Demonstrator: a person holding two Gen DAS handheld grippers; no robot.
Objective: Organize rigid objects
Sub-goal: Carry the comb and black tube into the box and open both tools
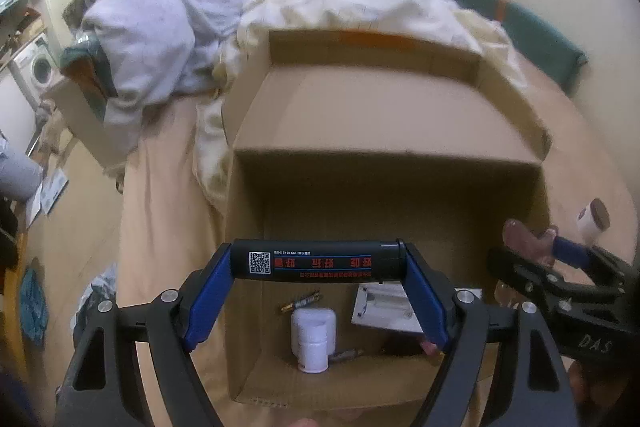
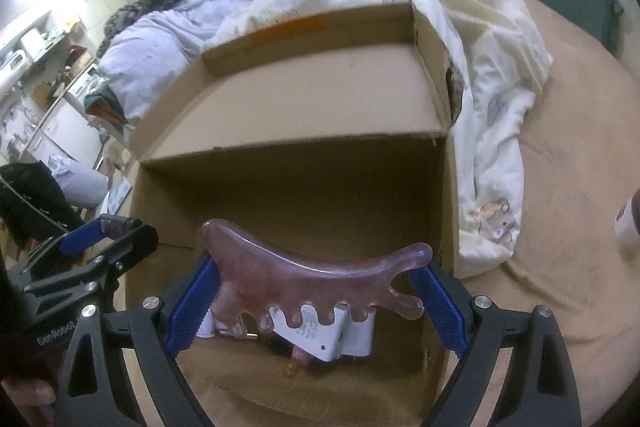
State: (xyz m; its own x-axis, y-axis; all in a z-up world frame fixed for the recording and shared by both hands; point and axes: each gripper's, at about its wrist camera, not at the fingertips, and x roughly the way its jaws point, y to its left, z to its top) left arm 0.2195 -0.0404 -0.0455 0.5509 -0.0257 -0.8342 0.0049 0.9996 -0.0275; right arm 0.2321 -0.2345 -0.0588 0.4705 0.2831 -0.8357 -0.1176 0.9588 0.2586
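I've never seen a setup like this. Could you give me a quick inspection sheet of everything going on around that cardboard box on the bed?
Surface: bed with tan sheet; open cardboard box stands on it.
Job's things: black tube with a QR label; pink comb-shaped scraper; in the box, white bottle, batteries, a white packet.
Clutter: rumpled bedding; small white jar on the sheet beside the box.
Grippers: left gripper clamps the tube at its ends; right gripper holds the scraper. Both are over the box.
Cables: nothing seen.
Surroundings: washing machine, cluttered floor.
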